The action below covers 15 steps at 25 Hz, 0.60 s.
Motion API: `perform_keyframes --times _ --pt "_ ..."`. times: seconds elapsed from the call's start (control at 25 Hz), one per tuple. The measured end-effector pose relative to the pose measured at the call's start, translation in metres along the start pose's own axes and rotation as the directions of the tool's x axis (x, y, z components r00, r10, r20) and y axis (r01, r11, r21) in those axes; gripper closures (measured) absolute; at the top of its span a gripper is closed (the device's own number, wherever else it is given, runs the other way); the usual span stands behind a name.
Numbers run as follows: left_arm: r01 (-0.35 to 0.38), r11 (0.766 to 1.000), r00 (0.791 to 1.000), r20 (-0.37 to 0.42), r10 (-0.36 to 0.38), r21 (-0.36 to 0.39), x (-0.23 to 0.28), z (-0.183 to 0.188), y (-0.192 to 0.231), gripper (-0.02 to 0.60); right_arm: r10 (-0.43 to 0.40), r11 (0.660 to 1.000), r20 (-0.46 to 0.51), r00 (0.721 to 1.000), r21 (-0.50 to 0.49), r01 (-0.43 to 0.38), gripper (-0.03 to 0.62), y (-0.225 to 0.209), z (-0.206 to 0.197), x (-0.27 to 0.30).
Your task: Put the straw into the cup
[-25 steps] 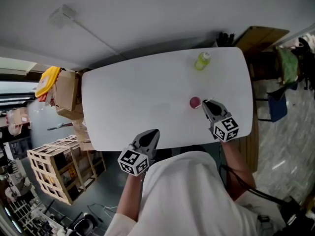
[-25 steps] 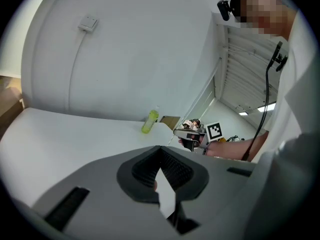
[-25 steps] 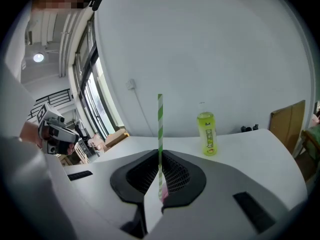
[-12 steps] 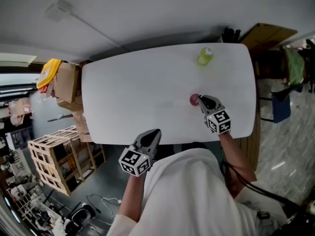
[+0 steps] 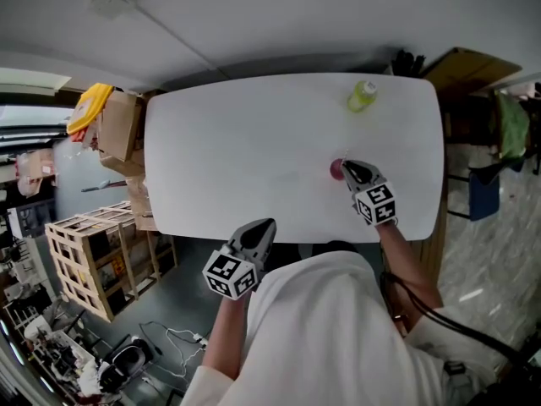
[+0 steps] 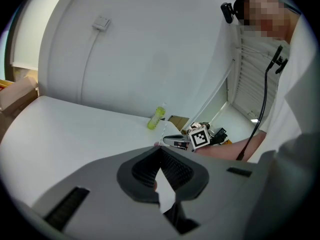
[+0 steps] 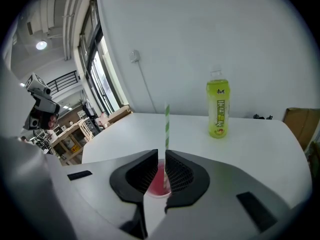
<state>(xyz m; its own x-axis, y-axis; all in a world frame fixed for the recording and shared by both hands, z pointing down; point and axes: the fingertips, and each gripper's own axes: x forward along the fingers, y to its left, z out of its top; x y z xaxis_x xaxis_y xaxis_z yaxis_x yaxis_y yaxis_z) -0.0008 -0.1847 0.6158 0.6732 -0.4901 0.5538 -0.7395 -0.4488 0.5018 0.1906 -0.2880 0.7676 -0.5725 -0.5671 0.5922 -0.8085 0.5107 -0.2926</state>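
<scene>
A pink cup (image 5: 336, 169) stands on the white table (image 5: 237, 159), right of its middle. My right gripper (image 5: 348, 167) hovers at the cup's near-right side. In the right gripper view a green-and-white striped straw (image 7: 166, 129) stands upright in the narrow gap of the right gripper (image 7: 162, 156), which is shut on it. The straw's lower end reaches down into the pink cup (image 7: 159, 183). My left gripper (image 5: 264, 226) hangs off the table's front edge, shut and holding nothing; its pads meet in the left gripper (image 6: 160, 151) view.
A green drink bottle (image 5: 361, 96) stands upright near the table's far right edge, also seen as the bottle (image 7: 217, 110) beyond the cup. On the floor to the left are cardboard boxes (image 5: 118, 129) and a wooden crate (image 5: 84, 256). A chair (image 5: 478, 180) sits right of the table.
My right gripper has moved slightly forward and left, so its tips now stand over the cup's edge. The left gripper has stayed where it was.
</scene>
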Motion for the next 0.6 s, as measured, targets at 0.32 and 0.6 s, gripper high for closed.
perform_keyframes --times 0.32,0.6 --pt "-0.002 1.0 1.0 0.007 0.002 0.0 0.0 -0.002 -0.008 0.58 0.009 1.0 -0.005 1.0 -0.011 -0.009 0.543 0.0 0.0 -0.007" --pt "0.011 1.0 1.0 0.013 -0.011 0.017 0.006 -0.004 -0.016 0.58 0.017 1.0 0.014 1.0 -0.014 -0.017 0.543 0.006 -0.001 -0.023"
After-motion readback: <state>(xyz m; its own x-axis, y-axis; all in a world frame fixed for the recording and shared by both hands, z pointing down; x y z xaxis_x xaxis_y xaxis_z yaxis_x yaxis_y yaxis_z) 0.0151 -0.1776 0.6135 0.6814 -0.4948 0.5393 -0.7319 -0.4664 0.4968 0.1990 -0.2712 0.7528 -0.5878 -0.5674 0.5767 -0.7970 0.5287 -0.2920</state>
